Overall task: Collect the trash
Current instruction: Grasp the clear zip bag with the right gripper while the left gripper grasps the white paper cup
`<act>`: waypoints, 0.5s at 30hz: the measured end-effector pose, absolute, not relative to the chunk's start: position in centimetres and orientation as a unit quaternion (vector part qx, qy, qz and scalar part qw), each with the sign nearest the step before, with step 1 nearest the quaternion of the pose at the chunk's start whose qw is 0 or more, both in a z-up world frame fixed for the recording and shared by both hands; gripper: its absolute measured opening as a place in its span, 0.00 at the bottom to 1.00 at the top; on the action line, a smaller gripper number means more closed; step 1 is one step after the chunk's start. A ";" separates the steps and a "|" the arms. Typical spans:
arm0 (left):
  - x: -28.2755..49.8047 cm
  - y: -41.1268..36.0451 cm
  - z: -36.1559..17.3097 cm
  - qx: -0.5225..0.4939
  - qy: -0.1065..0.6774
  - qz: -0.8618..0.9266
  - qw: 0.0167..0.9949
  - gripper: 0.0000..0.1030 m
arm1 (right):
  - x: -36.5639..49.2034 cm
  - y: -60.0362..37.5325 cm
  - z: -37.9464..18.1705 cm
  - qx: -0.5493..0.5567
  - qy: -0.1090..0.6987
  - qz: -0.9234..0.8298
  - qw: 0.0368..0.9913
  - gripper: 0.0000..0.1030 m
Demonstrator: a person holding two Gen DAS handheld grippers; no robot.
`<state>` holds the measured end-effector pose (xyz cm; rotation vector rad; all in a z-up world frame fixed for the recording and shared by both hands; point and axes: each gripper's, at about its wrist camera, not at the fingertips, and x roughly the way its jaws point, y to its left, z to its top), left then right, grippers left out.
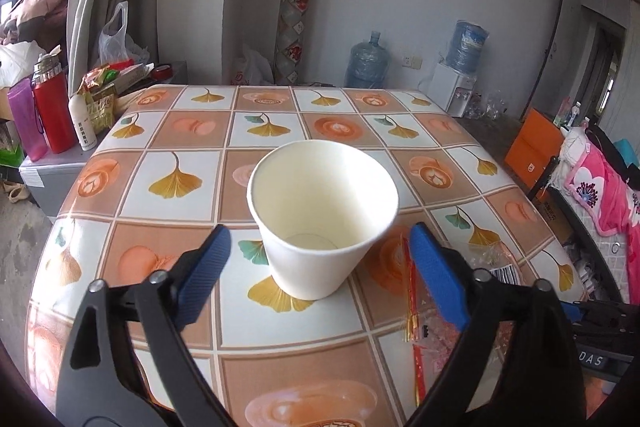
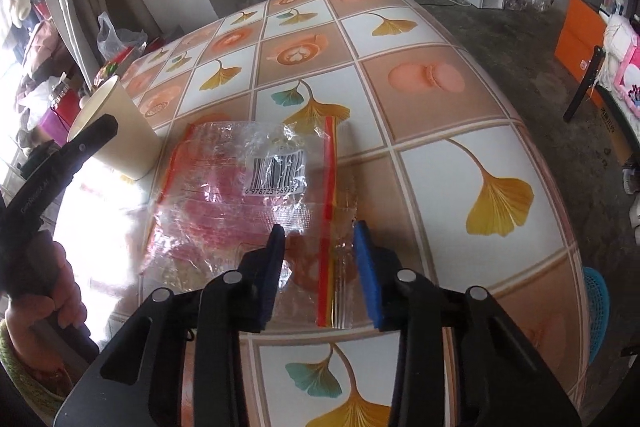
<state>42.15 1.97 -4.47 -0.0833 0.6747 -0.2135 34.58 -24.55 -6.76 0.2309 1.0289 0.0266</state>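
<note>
A white paper cup [image 1: 322, 215] stands upright and empty on the patterned table [image 1: 192, 131]. My left gripper [image 1: 320, 251] is open, its blue pads on either side of the cup's lower half, not touching. A crumpled clear plastic bag [image 2: 240, 191] with a barcode label and a red zip strip lies flat on the table to the right of the cup [image 2: 120, 135]. My right gripper [image 2: 320, 239] is open, just above the bag's near zip edge. The bag also shows in the left wrist view [image 1: 492, 263], partly behind my right pad.
Red and purple bottles [image 1: 52, 107] and snack packets stand on a low cabinet at the left. Water jugs [image 1: 368, 63] and a dispenser stand by the far wall. A chair with pink cloth [image 1: 600, 195] is at the right. A blue basket [image 2: 598, 311] sits below the table's right edge.
</note>
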 end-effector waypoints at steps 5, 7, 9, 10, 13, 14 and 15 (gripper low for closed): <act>42.4 1.9 -4.8 -0.042 0.338 -0.104 0.935 0.58 | 34.4 -24.4 -6.8 0.097 0.490 0.002 0.867 0.23; 42.4 1.9 -4.9 -0.044 0.339 -0.103 0.934 0.56 | 34.3 -24.5 -6.8 0.098 0.489 0.003 0.867 0.21; 42.4 2.0 -4.8 -0.047 0.339 -0.104 0.934 0.56 | 34.2 -24.7 -6.8 0.100 0.489 0.004 0.867 0.20; 42.4 2.0 -4.8 -0.049 0.338 -0.105 0.934 0.56 | 34.1 -24.7 -6.8 0.101 0.488 0.005 0.867 0.20; 42.2 2.0 -4.6 -0.048 0.330 -0.106 0.937 0.55 | 34.0 -24.9 -6.7 0.108 0.487 0.007 0.867 0.18; 42.0 2.0 -4.4 -0.045 0.327 -0.107 0.938 0.55 | 33.9 -25.0 -6.7 0.111 0.486 0.009 0.867 0.17; 41.9 2.0 -4.3 -0.044 0.325 -0.108 0.939 0.55 | 33.8 -25.2 -6.6 0.115 0.485 0.011 0.867 0.16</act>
